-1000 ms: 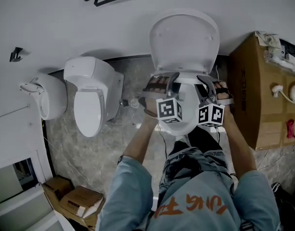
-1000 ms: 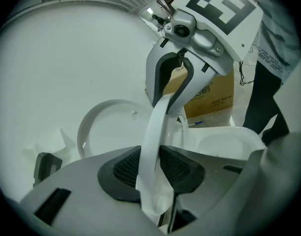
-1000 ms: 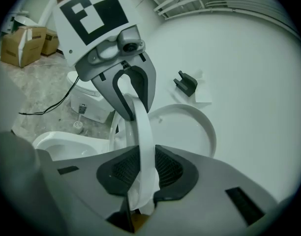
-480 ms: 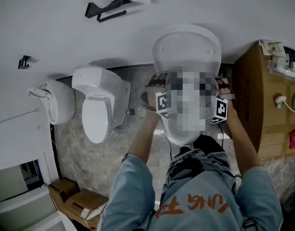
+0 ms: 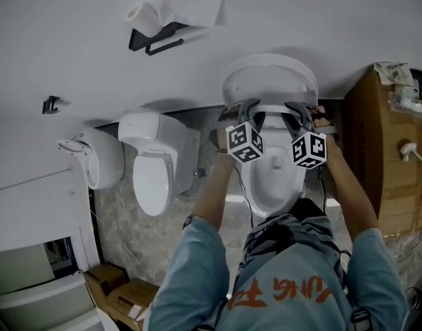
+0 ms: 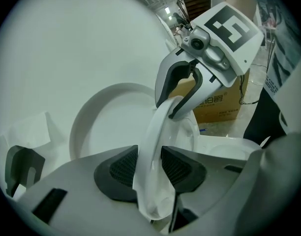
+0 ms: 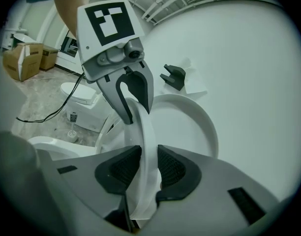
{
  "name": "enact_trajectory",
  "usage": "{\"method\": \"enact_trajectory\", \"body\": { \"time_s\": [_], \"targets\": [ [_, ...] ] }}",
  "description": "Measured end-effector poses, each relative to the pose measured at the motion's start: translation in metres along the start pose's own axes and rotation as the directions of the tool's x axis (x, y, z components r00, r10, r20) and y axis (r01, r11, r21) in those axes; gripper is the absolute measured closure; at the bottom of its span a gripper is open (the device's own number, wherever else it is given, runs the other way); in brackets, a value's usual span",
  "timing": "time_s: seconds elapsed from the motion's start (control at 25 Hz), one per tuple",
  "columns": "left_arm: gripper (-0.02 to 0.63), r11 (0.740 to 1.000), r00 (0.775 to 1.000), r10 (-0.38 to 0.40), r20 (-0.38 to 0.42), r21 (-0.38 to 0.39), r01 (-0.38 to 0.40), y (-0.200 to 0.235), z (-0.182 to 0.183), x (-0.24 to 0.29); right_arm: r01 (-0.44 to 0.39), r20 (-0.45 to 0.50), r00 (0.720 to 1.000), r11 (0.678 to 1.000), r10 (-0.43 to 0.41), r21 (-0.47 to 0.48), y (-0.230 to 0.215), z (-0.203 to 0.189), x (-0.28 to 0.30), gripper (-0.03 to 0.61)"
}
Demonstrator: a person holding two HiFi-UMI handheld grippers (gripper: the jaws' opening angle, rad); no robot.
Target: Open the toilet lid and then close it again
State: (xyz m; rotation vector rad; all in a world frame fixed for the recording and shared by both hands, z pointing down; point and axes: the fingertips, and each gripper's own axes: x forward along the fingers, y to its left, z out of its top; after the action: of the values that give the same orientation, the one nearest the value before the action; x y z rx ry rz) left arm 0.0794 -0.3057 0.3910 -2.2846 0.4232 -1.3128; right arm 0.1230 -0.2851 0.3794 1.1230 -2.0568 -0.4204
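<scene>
The toilet lid (image 5: 269, 74) stands raised against the wall. In front of it the white seat ring (image 5: 270, 107) is tilted up off the bowl (image 5: 269, 181). My left gripper (image 5: 244, 110) grips the ring's left side and my right gripper (image 5: 295, 112) its right side. In the left gripper view the ring (image 6: 159, 127) runs between the pads of the left gripper (image 6: 149, 163), with the lid (image 6: 104, 129) behind. The right gripper (image 7: 140, 167) likewise clamps the ring (image 7: 146, 132) in front of the lid (image 7: 192, 129). Both pairs of jaws are opening slightly while the pads still touch the ring.
A second toilet (image 5: 156, 167) and a white wall fixture (image 5: 94, 158) stand to the left. A paper holder (image 5: 154, 32) hangs on the wall above. A tall cardboard box (image 5: 390, 150) stands at the right, smaller boxes (image 5: 121, 292) at the lower left.
Both grippers have moved toward the wall together, carrying the seat ring up off the bowl and closer to the raised lid.
</scene>
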Motion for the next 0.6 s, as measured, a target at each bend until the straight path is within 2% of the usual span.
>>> {"method": "enact_trajectory", "body": {
  "time_s": [0.48, 0.6],
  "targets": [
    [0.453, 0.998, 0.999, -0.037, 0.015, -0.050, 0.038, 0.040, 0.002, 0.036, -0.020, 0.014, 1.000, 0.998, 0.019, 0.064, -0.037, -0.015, 0.036, 0.445],
    [0.451, 0.997, 0.998, -0.044, 0.041, -0.055, 0.046, 0.043, 0.003, 0.040, -0.024, 0.037, 0.999, 0.996, 0.021, 0.083, -0.040, -0.017, 0.038, 0.445]
  ]
}}
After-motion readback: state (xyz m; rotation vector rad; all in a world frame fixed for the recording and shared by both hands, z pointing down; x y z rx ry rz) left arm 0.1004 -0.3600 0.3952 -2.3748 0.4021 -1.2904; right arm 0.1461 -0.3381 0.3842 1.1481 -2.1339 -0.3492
